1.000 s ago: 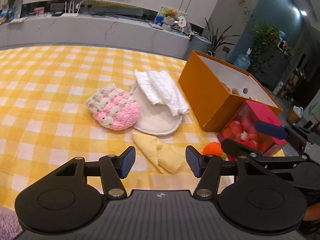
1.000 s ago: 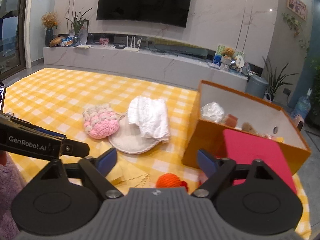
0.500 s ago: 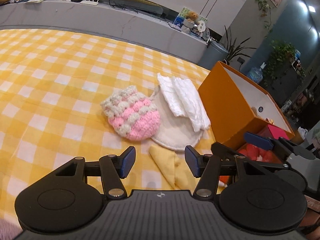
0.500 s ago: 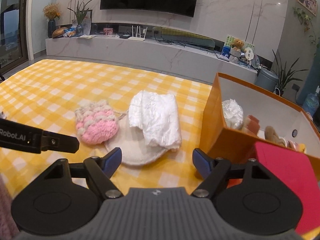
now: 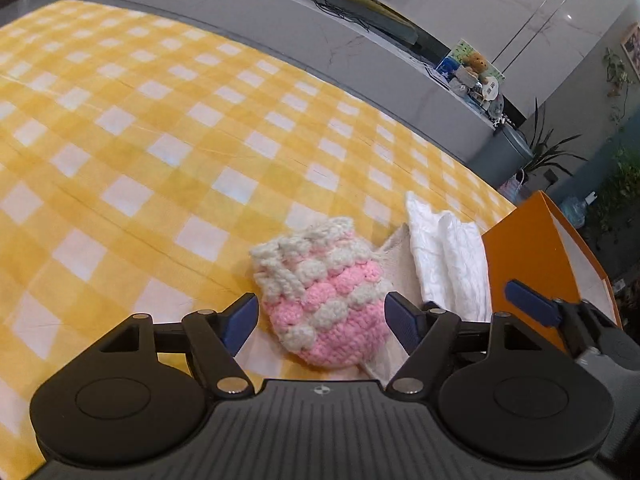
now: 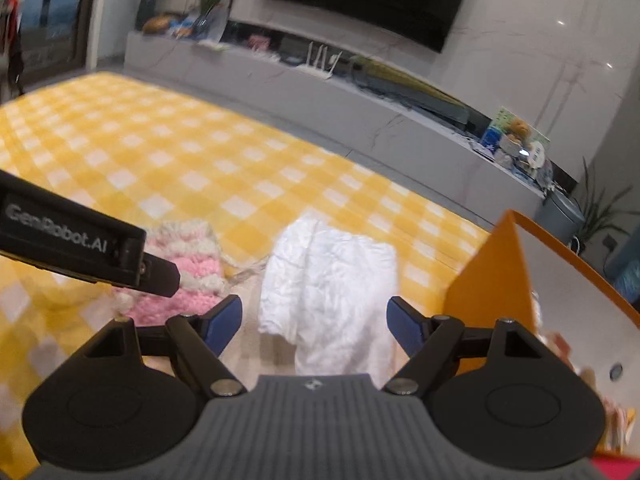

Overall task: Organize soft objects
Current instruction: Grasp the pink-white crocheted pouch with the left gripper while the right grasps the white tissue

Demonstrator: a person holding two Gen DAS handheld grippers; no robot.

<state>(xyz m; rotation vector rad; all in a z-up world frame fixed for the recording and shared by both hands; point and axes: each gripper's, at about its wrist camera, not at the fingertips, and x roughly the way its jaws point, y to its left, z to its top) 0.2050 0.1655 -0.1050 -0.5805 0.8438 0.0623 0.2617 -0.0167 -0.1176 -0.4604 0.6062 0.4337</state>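
Observation:
A pink and white crocheted pouch [image 5: 324,304] lies on the yellow checked cloth [image 5: 160,140], right between the jaws of my left gripper [image 5: 322,322]. Those jaws are opening, and the pads stand at the pouch's sides without pressing. A crumpled white cloth [image 6: 328,280] rests partly on a round cream pad [image 5: 394,248]. My right gripper [image 6: 314,320] hovers open over the cloth's near end, with the cloth between its blue pads. In the right wrist view, the pouch [image 6: 196,276] sits partly behind a finger [image 6: 160,276] of the left gripper.
An open orange box [image 5: 532,256] stands just right of the white cloth, and its near corner [image 6: 492,280] is close to my right gripper's right finger. Small items show inside the box. A long grey media shelf [image 6: 320,96] runs behind the checked cloth.
Both grippers have moved forward and down, the left onto the pouch and the right onto the white cloth. The left jaws have widened. The yellow cloth and orange ball have left view.

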